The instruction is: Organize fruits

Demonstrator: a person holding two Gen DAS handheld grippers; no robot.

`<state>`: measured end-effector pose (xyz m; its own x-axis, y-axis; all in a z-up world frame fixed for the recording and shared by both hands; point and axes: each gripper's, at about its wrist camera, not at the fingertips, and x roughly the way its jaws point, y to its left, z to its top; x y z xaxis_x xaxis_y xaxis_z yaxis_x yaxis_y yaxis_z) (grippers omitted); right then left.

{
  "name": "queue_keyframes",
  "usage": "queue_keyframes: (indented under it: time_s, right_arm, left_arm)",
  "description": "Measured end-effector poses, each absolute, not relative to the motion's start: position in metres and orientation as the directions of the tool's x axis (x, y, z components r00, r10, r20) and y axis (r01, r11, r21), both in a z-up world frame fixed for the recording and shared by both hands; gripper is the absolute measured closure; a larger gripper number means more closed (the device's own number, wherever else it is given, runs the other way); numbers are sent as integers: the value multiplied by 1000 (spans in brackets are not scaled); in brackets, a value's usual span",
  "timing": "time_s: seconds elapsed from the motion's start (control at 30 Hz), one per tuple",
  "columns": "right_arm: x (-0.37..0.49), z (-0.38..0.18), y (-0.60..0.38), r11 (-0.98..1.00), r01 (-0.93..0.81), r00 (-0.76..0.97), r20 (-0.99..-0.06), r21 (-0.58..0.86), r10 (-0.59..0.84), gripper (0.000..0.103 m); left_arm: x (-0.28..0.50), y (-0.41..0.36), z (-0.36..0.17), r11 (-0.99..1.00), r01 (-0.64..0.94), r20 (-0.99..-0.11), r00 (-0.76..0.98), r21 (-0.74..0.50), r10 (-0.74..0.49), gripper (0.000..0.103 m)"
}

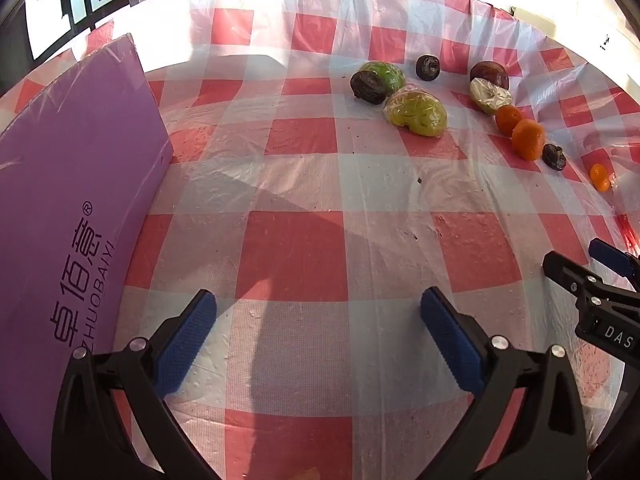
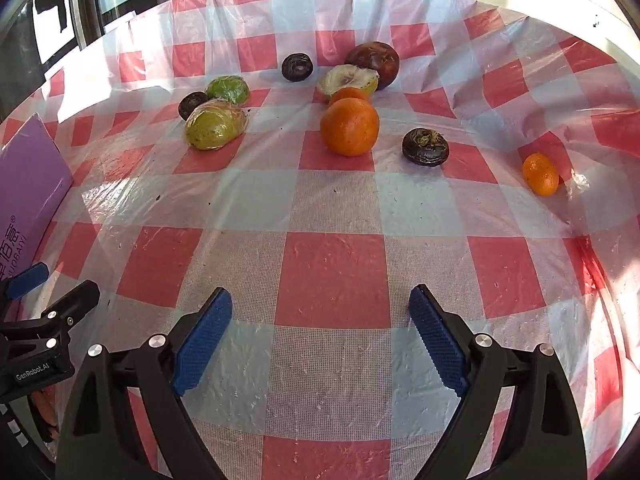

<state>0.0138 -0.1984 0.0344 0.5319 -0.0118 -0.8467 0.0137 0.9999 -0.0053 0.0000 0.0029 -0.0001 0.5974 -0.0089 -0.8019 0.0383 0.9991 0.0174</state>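
Observation:
Several fruits lie scattered at the far side of the checked tablecloth (image 2: 332, 276). A large orange (image 2: 349, 126) sits mid-table, with a second orange (image 2: 347, 94) behind it and a small one (image 2: 540, 174) off to the right. Two wrapped green fruits (image 2: 216, 125) (image 2: 227, 89) lie left. Dark round fruits (image 2: 425, 147) (image 2: 297, 66) (image 2: 192, 105), a brown one (image 2: 374, 62) and a pale halved fruit (image 2: 349, 79) lie among them. My right gripper (image 2: 320, 312) is open and empty, well short of the fruits. My left gripper (image 1: 318, 314) is likewise open and empty.
A purple box (image 1: 72, 184) with printed lettering stands on the table at the left. The cloth is rumpled into folds (image 2: 560, 92) at the far right. The right gripper's tip (image 1: 568, 268) shows at the right edge of the left wrist view.

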Motion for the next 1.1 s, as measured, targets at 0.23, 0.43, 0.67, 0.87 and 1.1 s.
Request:
queue_keyframes:
  time_s: [0.23, 0.43, 0.67, 0.87, 1.1]
  right_arm:
    - [13, 34, -197, 1000, 14, 533, -846, -7, -14, 16]
    - [14, 35, -197, 1000, 14, 532, -847, -6, -13, 16]
    - [15, 36, -197, 1000, 14, 531, -847, -6, -13, 16]
    - [15, 36, -198, 1000, 15, 530, -848, -5, -12, 16]
    - [18, 37, -199, 1000, -15, 506, -863, -7, 2, 16]
  left_arm:
    - [-1, 4, 0, 999, 38, -801, 598, 15, -11, 1]
    - [-1, 3, 0, 999, 38, -802, 598, 18, -9, 1]
    - [-1, 3, 0, 999, 39, -801, 598, 20, -7, 1]
    - [-2, 3, 0, 999, 39, -801, 598, 20, -7, 1]
    - [0, 3, 0, 999, 28, -804, 595, 17, -3, 1]
